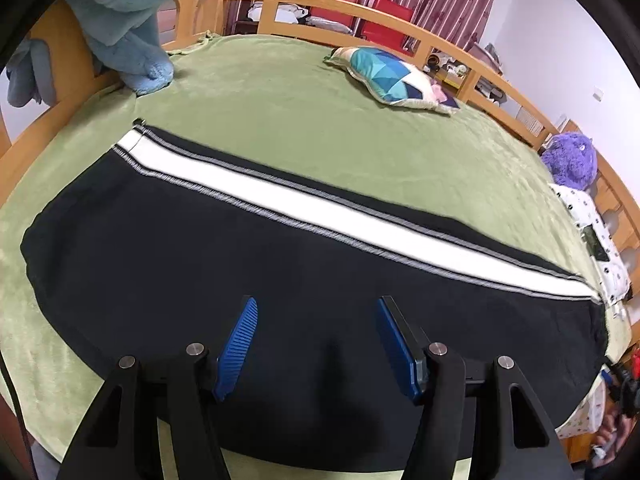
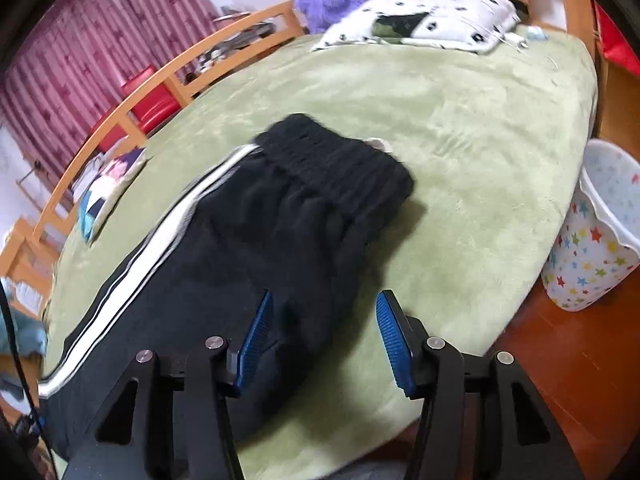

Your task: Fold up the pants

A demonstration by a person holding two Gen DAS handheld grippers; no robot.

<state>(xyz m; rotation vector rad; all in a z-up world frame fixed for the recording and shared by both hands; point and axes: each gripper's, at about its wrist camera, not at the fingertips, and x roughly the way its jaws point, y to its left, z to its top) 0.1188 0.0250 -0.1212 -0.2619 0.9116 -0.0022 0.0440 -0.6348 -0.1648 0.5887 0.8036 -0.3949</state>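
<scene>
1. The pants (image 1: 224,264) lie stretched out flat on the green bed (image 1: 304,104), one leg stacked on the other by the look of it, with the white side stripe (image 1: 304,204) running along the far edge and the ribbed waistband (image 2: 340,164) off toward the right end
2. The left tongs (image 1: 316,344) hover over the black cloth with jaws spread wide and nothing between them; the right tongs (image 2: 324,340) are just as wide apart and empty, poised over the near edge close to the waist
3. I'd say the lengthwise fold is done and the crosswise fold is what comes next; neither tool has a hold yet
4. The next move, I reckon, calls for each tool to drop to the cloth and pinch through both layers at one end, then carry that end over toward the other, keeping the stripe edge lined up
5. There's open bed beyond the stripe; the patterned cushion (image 1: 400,80), the blue plush toy (image 1: 128,24) and the spotted pillow (image 2: 432,20) sit well apart from the pants
6. The near side is tighter: the pants run close to the bed's edge, with bare floor (image 2: 568,360) and a star-patterned bin (image 2: 592,240) just past it
</scene>
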